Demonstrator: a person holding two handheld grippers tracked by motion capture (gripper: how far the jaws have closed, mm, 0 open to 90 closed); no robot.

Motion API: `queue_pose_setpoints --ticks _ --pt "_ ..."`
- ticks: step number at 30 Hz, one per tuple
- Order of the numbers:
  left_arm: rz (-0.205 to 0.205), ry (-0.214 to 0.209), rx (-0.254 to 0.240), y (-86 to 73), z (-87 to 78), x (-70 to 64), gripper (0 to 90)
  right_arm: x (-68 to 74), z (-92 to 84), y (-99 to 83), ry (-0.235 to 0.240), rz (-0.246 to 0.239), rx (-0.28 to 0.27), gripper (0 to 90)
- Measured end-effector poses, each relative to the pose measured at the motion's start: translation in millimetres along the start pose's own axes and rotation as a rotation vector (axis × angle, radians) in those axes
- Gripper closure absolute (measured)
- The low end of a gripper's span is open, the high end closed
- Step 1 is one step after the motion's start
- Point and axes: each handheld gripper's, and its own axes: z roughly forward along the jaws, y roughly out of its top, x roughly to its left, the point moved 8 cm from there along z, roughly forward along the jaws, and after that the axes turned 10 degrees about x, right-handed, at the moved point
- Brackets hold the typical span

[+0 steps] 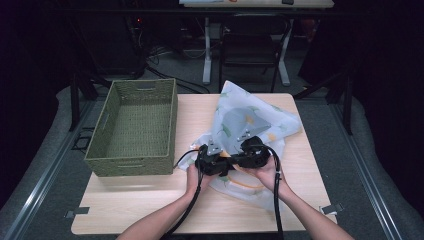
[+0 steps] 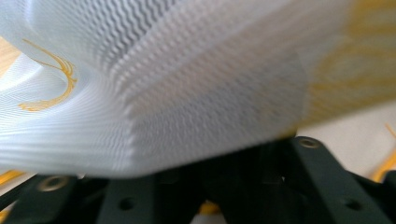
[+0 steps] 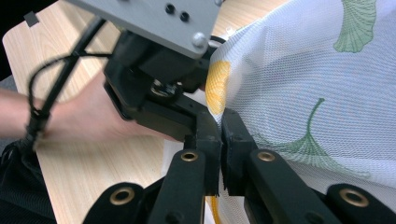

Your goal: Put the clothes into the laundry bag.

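Note:
A sheer white cloth [image 1: 250, 117] printed with green and yellow leaves lies bunched on the right half of the wooden table [image 1: 150, 205]. Both grippers meet at its near edge. My right gripper [image 3: 220, 135] is shut, with the cloth's edge [image 3: 303, 84] pinched between its pads. My left gripper [image 1: 225, 159] sits just left of the right gripper [image 1: 239, 156], tips almost touching. In the left gripper view the cloth [image 2: 187, 93] drapes over the jaws, which stand apart beneath it with their tips hidden. The left gripper's body [image 3: 154, 79] and the hand holding it loom close in the right gripper view.
A green woven basket [image 1: 130, 167] stands on the table's left side, its near wall close to the left hand. Bare wood runs along the table's front edge. Chair and desk legs stand on the dark floor beyond the table.

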Motion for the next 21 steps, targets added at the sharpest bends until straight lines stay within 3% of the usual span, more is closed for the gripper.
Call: queue_pose_setpoints --ticks 3,9,16,21 --pt "0.012 -0.001 0.04 -4.1 -6.8 0.8 38.7 0.4 -1.4 1.9 -0.014 -0.018 -0.006 87.6" --pt "0.041 0.017 0.107 -12.6 -25.7 5.2 25.5 1.7 -5.1 3.5 -0.018 -0.025 -0.02 87.6" --pt "0.057 -0.017 0.138 -30.6 -55.9 5.7 18.7 0.3 -5.6 3.4 -0.019 -0.026 -0.019 87.6" --pt "0.045 -0.02 0.202 -45.1 -57.8 12.9 20.7 2.0 -5.4 4.0 -0.019 -0.025 -0.017 87.6"
